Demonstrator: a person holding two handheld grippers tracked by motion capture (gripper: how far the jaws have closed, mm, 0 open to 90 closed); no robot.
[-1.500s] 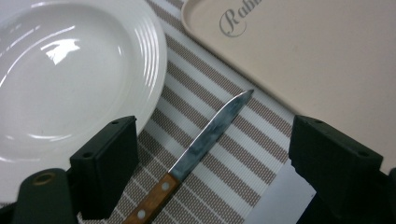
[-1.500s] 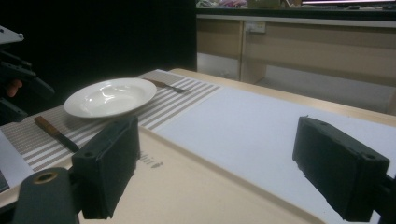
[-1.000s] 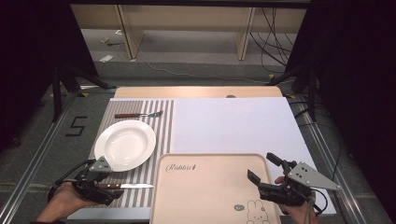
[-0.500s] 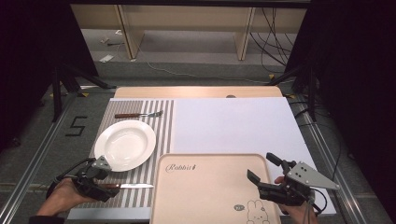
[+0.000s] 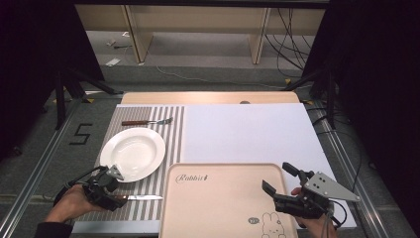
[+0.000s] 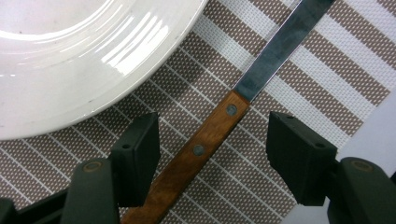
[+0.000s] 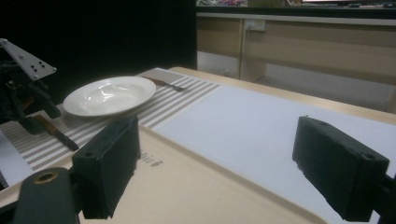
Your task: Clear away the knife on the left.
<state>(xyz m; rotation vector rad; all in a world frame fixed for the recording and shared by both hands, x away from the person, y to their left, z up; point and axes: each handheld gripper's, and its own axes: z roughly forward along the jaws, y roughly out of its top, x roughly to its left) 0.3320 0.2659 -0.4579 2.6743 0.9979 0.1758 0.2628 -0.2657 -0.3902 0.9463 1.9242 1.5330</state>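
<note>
A knife (image 5: 143, 197) with a wooden handle (image 6: 201, 147) lies on the striped placemat (image 5: 171, 144), just in front of the white plate (image 5: 132, 153). My left gripper (image 5: 117, 196) is low over the handle, which sits between the jaws. The jaws have just been closing, but the left gripper view still shows a gap on each side of the handle, so the pads (image 6: 140, 149) do not touch it. Over the beige tray's (image 5: 218, 171) right part, my right gripper (image 5: 276, 177) stands open and holds nothing.
A fork (image 5: 147, 121) lies on the placemat behind the plate. A white mat (image 5: 247, 134) covers the table's right half behind the tray. The table's front edge is close to both hands.
The left gripper has sunk a little onto the knife handle and its jaws have narrowed. The knife and the right gripper have stayed where they were.
</note>
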